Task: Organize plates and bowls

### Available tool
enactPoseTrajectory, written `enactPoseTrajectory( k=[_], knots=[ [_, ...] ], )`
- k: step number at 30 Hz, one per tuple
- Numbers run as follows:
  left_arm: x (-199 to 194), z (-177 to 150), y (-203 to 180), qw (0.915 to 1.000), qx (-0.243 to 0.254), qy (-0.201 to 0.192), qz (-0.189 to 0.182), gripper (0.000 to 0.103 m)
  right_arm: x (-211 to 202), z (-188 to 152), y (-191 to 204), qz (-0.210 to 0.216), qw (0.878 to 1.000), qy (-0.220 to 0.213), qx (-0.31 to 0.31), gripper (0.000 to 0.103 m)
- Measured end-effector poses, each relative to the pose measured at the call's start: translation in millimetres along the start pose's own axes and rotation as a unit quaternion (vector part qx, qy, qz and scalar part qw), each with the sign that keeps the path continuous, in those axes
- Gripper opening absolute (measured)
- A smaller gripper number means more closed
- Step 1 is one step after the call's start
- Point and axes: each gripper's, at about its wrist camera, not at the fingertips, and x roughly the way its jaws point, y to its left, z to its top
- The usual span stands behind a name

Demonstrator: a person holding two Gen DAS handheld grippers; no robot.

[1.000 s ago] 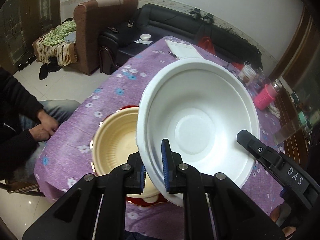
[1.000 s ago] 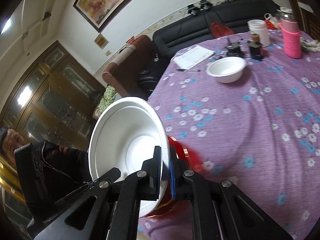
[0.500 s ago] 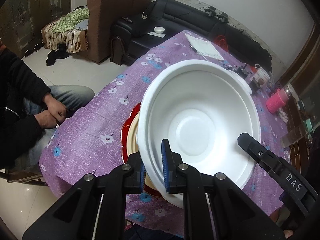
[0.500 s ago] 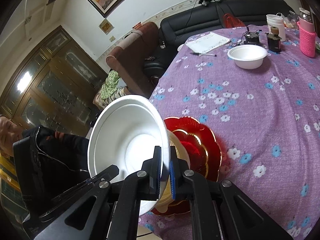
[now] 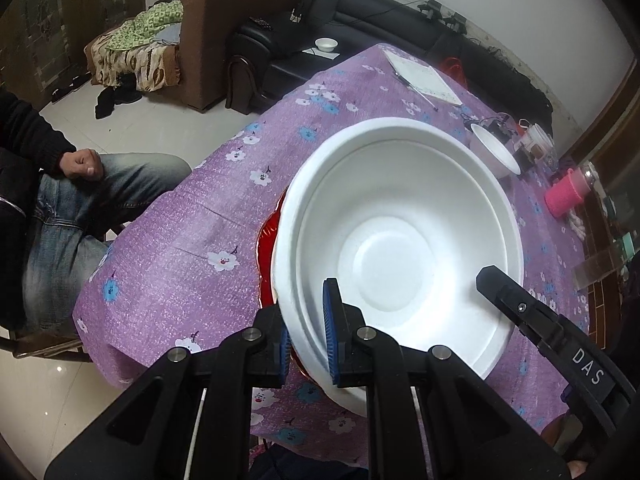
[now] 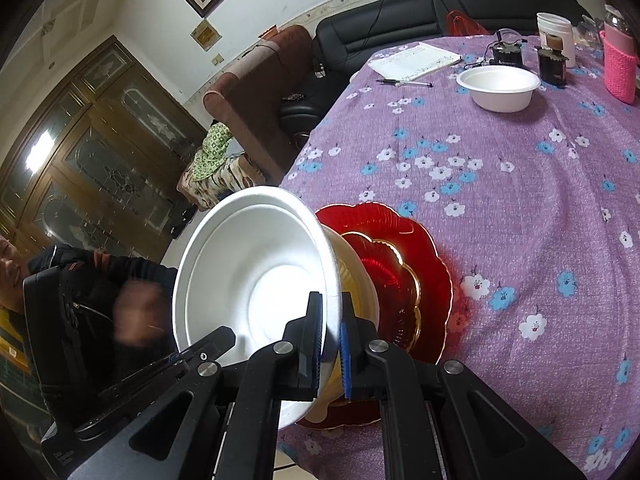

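Over the near edge of the surface [image 6: 520, 200], with its purple flowered cloth, I've got both tongs on the same big white bowl [image 5: 400, 248]. Left tongs [image 5: 306, 344] are nearly closed, pinching the bowl's rim on the side nearest me, one blue pad inside the wall and one outside. Right tongs [image 6: 330, 340] are doing the same thing on another stretch of the rim, squeezed down to just the thickness of the wall.

That bowl is tilted and sits right over a cream bowl [image 6: 356, 280], looks like it's nesting in it, though I can't tell if it's fully seated. The cream one sits on a red plate [image 6: 404, 256] with a gold scalloped edge, close to the surface's near edge.

Farther back there's a smaller white bowl [image 6: 498, 88], well apart from the stack, with a notepad [image 6: 416, 60] and pen [image 6: 404, 83] beside it, and a pink cup [image 6: 618, 66] off to the right. Somebody in jeans [image 5: 80, 208] is sitting next to the surface.
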Motion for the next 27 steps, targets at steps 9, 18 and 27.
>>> enactPoseTrajectory(
  k=[9, 18, 27],
  knots=[
    [4, 0, 2, 1.0000, -0.001, 0.002, 0.005, 0.012, 8, -3, 1, -0.002, 1.000, 0.008, 0.001, 0.007],
    [11, -1, -3, 0.9992, 0.017, -0.002, 0.035, 0.013, 15, -6, 1, -0.007, 1.000, 0.011, 0.002, 0.008],
    [0, 1, -7, 0.9963, 0.043, -0.044, 0.060, 0.015, 13, -7, 6, -0.012, 1.000, 0.001, -0.013, 0.013]
  ],
)
